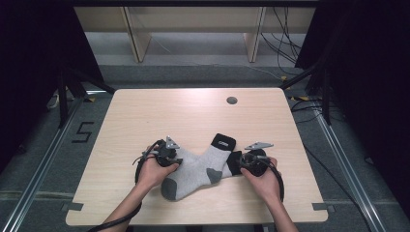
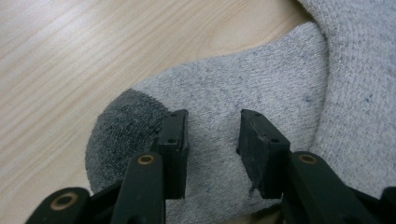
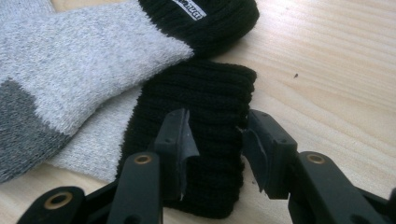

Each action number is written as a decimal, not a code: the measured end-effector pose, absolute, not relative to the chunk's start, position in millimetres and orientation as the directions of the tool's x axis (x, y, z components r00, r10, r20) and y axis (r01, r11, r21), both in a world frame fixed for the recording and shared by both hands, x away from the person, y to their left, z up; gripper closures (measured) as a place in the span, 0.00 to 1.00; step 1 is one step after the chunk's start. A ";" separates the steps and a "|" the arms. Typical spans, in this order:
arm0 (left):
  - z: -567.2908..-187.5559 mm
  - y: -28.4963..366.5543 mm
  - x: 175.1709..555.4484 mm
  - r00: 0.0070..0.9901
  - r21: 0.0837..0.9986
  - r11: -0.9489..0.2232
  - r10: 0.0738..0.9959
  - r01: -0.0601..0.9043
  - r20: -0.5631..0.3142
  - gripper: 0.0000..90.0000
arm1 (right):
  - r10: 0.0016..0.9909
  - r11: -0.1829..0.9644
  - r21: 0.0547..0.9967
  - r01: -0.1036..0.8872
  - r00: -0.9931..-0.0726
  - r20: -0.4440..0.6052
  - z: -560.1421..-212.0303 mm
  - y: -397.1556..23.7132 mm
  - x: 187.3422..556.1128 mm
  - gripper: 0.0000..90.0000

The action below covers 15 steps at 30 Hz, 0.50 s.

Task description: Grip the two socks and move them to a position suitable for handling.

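High view showed two overlapped socks [image 1: 198, 166] near the desk's [image 1: 145, 116] 6 o'clock edge, bare wood toward 12 o'clock. Left claw [image 2: 212, 140] stood partly apart over a grey toe; right claw [image 3: 215, 140] partly apart astride a black cuff [image 3: 205, 107].

Two socks [image 1: 200, 166] lie crossed on one table [image 1: 145, 116], each grey with a black cuff and a dark grey toe and heel. Two cuffs show, one at 12 o'clock of the pair [image 1: 223, 142], one at 3 o'clock [image 1: 234, 162]. Two grippers: left [image 1: 175, 162], right [image 1: 243, 164]. Two hands hold them. One round hole [image 1: 232, 100] sits in the tabletop at 1 o'clock.
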<state>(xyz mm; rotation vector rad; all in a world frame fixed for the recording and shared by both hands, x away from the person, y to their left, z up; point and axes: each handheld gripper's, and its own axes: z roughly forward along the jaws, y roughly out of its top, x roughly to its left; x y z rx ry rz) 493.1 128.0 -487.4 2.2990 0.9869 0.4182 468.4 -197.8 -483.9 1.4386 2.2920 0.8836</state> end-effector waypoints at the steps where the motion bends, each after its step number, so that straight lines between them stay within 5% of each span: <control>1: -487.4 128.0 493.1 0.675 0.632 -0.547 0.736 0.549 0.051 0.68 | 0.886 0.312 0.636 0.706 -0.457 0.073 -483.9 -197.8 468.4 0.65; 9: -472.5 156.1 478.3 0.667 0.726 -0.472 0.744 0.500 0.025 0.42 | 0.886 0.225 0.701 0.677 -0.441 0.141 -473.8 -208.6 462.6 0.42; 15: -464.9 180.9 464.3 0.639 0.768 -0.409 0.770 0.493 0.000 0.37 | 0.864 0.170 0.742 0.648 -0.461 0.204 -472.8 -223.9 460.1 0.39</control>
